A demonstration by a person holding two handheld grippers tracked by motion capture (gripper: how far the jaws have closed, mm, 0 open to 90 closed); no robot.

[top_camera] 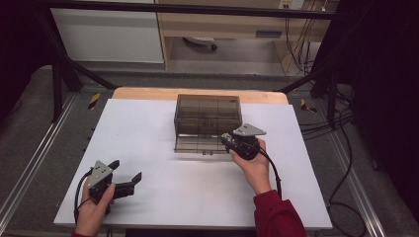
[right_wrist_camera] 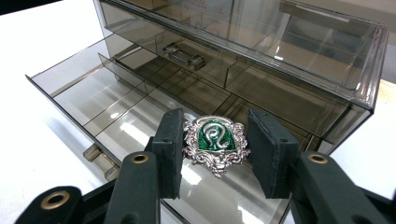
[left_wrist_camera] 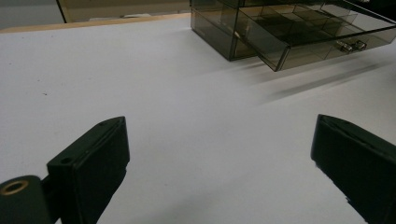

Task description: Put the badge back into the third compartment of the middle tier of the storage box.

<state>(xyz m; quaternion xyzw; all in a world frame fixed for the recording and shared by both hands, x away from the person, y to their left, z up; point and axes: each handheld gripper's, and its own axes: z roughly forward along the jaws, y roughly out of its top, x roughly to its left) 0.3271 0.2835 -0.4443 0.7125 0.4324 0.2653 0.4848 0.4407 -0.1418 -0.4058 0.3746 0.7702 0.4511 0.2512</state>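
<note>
The left gripper (top_camera: pixel 126 174) rests low on the white table (top_camera: pixel 163 192) near the person, its jaws wide apart with nothing between them. Farther off, the right gripper (right_wrist_camera: pixel 215 151) is clamped on a silver-and-green badge (right_wrist_camera: pixel 214 143), holding it above the pulled-out drawer (right_wrist_camera: pixel 93 100) of the smoky clear box (top_camera: pixel 207 111).
</note>
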